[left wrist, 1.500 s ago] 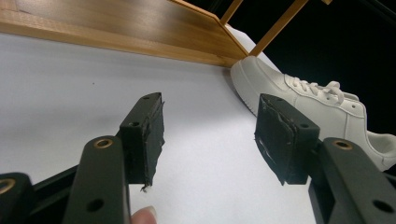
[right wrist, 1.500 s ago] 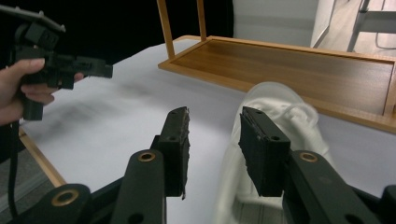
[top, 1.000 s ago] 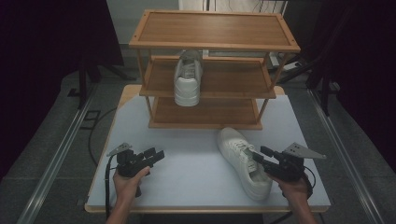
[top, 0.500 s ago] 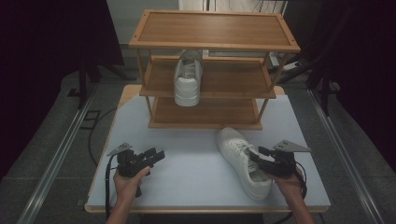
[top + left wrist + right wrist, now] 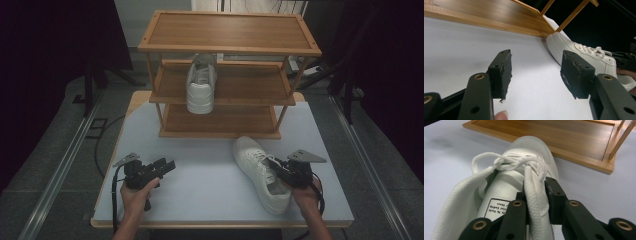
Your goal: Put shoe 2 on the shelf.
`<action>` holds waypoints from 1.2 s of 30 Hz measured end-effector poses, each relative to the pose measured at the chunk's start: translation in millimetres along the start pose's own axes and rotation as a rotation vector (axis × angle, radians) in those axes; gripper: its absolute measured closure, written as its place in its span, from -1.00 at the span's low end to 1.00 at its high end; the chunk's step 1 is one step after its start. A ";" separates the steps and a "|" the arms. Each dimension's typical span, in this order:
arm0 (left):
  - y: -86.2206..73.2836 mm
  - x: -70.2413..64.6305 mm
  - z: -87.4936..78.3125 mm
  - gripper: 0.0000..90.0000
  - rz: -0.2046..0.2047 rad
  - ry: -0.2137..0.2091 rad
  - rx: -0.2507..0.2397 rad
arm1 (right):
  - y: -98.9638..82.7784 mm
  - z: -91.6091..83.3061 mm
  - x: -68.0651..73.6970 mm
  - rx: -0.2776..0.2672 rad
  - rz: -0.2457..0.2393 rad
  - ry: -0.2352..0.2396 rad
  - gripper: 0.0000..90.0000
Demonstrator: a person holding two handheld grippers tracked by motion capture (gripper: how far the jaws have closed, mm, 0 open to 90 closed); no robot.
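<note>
White sneaker [image 5: 260,172] flat on table [image 5: 200,185]

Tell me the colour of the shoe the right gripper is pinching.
White, laces included; the shoe shows best in the right gripper view, its collar clamped by the right gripper.

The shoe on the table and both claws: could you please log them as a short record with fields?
shoe: white, laced, lying on the table, toe toward the rack
right claw: jaws have just been closing, clamped on the shoe's collar edge
left claw: open, nothing between the jaws, above bare table
second shoe: on the rack's middle shelf
bottom shelf: bare
</note>
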State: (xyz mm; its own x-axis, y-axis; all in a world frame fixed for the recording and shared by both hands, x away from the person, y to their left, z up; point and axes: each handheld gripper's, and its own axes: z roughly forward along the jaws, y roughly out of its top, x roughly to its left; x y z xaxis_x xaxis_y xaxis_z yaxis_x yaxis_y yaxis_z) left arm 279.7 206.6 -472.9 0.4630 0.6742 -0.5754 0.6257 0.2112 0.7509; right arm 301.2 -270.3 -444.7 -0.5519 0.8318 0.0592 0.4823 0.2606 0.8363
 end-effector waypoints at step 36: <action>0.1 2.7 -4.3 -0.04 -0.012 0.005 -0.022 | 16.4 -38.3 46.1 -0.251 0.144 0.241 0.81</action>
State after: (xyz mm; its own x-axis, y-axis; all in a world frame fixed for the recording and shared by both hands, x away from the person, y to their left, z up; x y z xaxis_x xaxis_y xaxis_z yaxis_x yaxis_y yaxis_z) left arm 278.3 211.5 -472.9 0.4524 0.6747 -0.5832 0.6176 0.2348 0.7506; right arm 257.7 -246.4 -407.3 -0.6495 0.7041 0.2870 0.4011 -0.0034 0.9160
